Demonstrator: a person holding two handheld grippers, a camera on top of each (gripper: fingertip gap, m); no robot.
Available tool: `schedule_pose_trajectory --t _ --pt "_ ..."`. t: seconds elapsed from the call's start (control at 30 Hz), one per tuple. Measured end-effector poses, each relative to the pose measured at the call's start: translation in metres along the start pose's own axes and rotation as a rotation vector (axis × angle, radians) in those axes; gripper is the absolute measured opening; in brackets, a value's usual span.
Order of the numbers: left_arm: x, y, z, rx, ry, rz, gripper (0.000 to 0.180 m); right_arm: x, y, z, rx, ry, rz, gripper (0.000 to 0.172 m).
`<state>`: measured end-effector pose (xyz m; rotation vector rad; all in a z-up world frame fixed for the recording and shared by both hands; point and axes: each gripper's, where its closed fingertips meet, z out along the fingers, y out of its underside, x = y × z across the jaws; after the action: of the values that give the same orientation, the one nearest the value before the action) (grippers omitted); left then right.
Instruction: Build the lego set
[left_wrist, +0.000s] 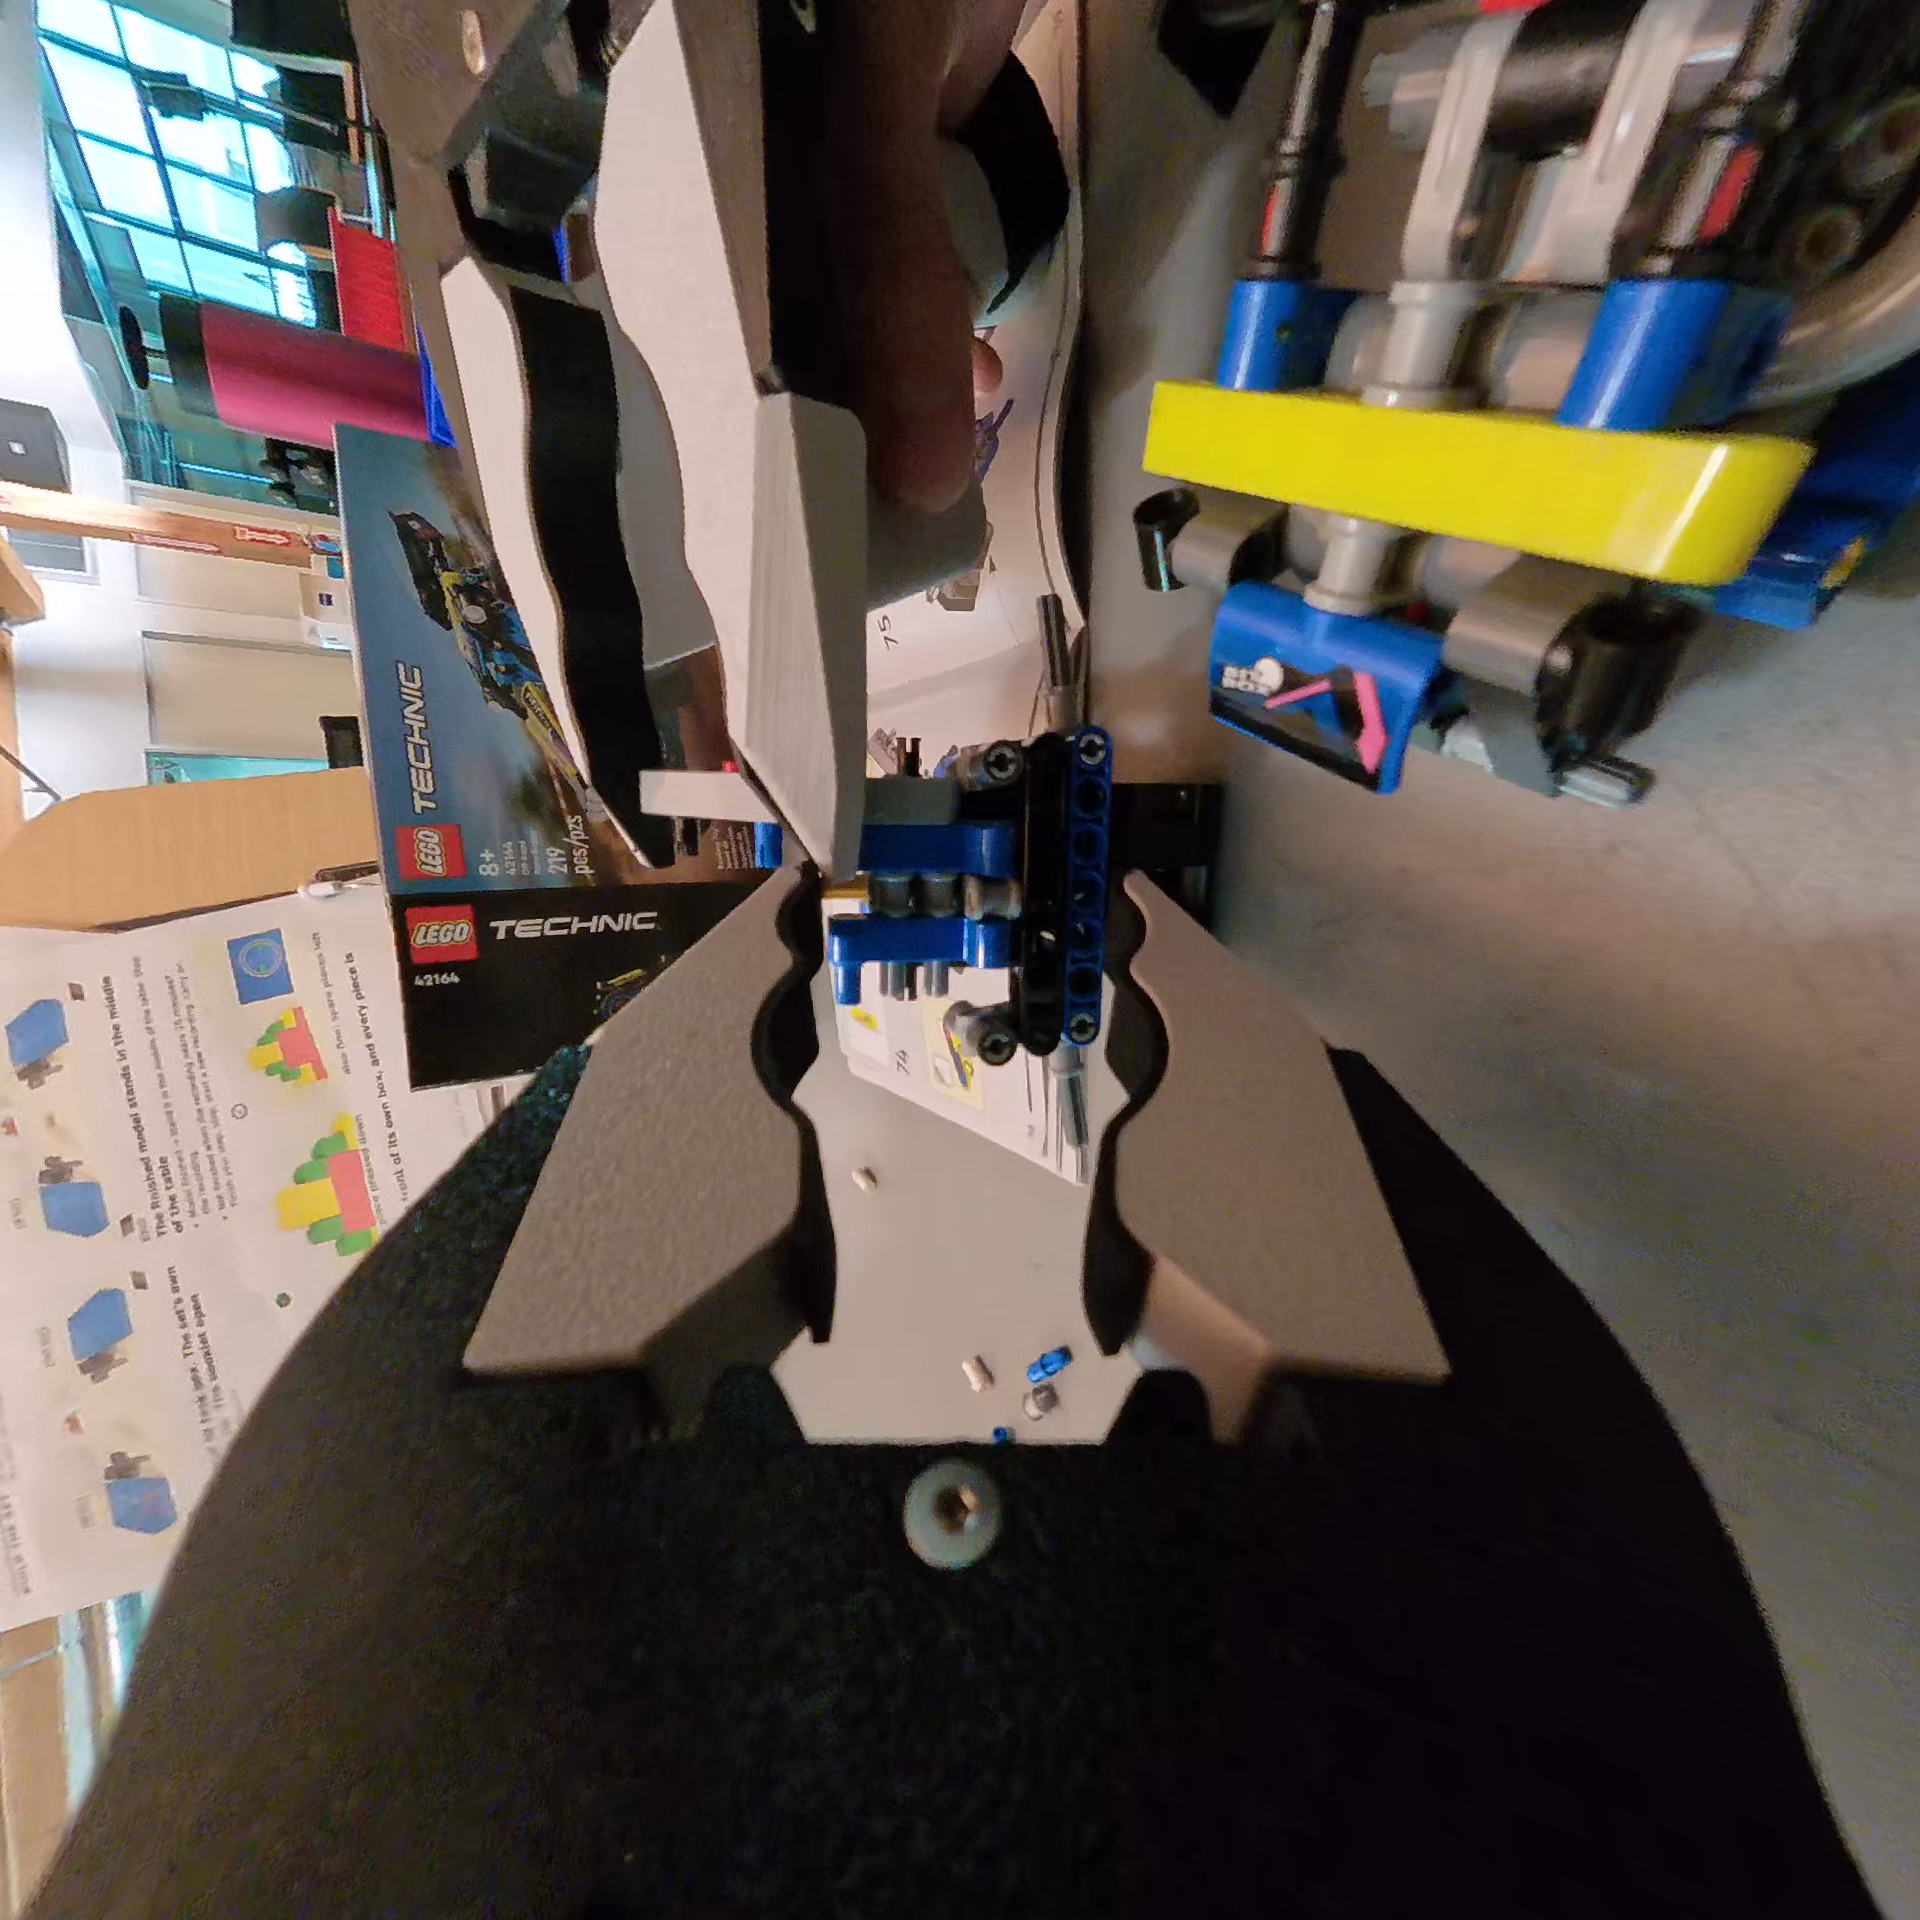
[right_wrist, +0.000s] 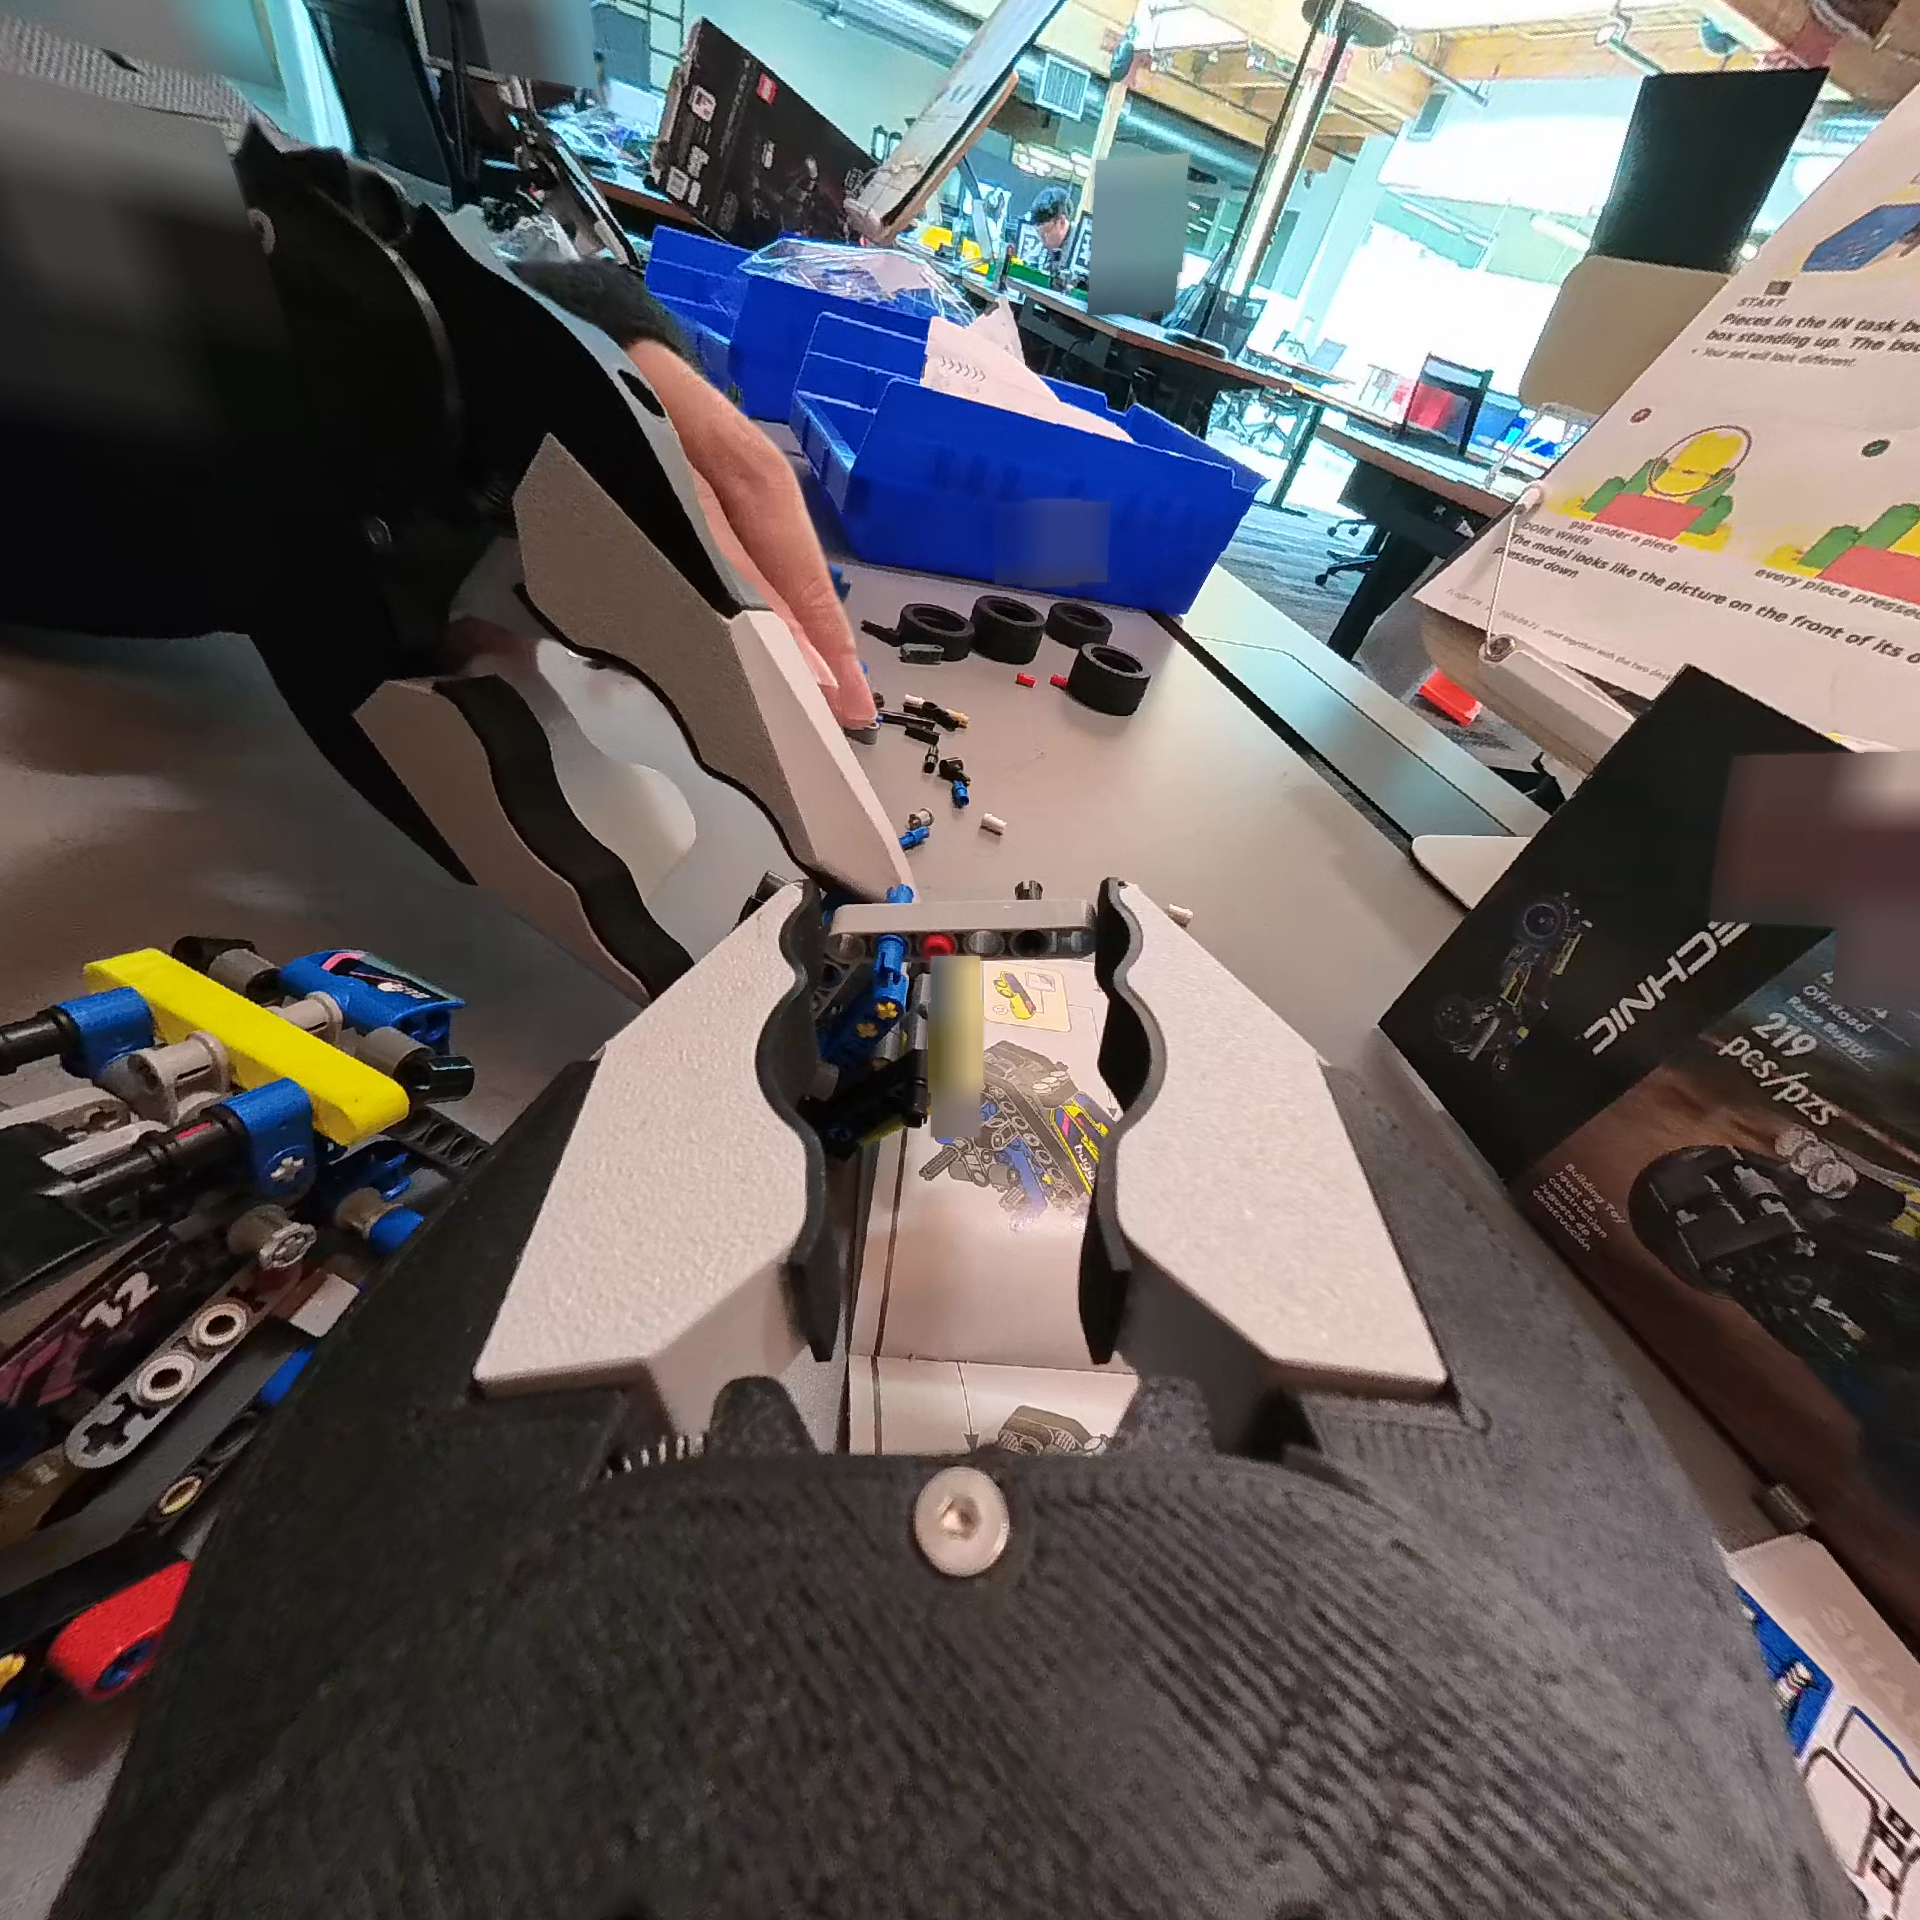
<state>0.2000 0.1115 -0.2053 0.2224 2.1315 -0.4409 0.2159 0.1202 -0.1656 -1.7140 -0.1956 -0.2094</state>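
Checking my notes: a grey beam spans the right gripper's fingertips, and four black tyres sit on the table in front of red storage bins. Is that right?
Not quite. The storage bins are blue, not red, as the right wrist view shows. The rest holds: a grey beam spans the right gripper's fingertips, and four black tyres sit on the table in front of the bins.

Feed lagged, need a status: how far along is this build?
Done: a partly built car lies alongside. In hand: the right gripper clamps the grey beam of a small sub-assembly; the left gripper flanks it with its jaws. Left: four tyres and loose pins on the table.
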Motion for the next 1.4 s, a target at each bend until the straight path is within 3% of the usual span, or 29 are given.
schedule_pose_trajectory --t 0.63,0.87,0.97,1.13,1.33,1.4 --pt "0.0 0.001 0.001 -0.064 0.013 0.058 0.048 -0.001 0.001 -0.001 -0.003 0.006 -0.017 0.051" --pt "0.001 0.001 0.0 -0.05 -0.005 -0.001 0.049 -0.001 0.0 0.0 0.0 -0.002 -0.015 0.051" --pt "0.001 0.0 0.0 -0.031 -0.023 -0.051 0.05 -0.002 -0.002 -0.005 0.006 -0.022 -0.019 0.053" --pt "-0.01 0.012 -0.001 0.022 -0.071 -0.264 0.049 0.003 -0.005 -0.028 -0.014 -0.002 -0.021 0.077" --pt "-0.018 0.015 -0.007 0.102 -0.081 -0.434 0.047 0.0 0.012 -0.016 -0.09 0.013 0.159 0.079" --pt "-0.023 0.016 -0.009 0.101 -0.136 -0.42 0.047 -0.001 0.009 -0.012 -0.105 0.0 0.232 0.069"
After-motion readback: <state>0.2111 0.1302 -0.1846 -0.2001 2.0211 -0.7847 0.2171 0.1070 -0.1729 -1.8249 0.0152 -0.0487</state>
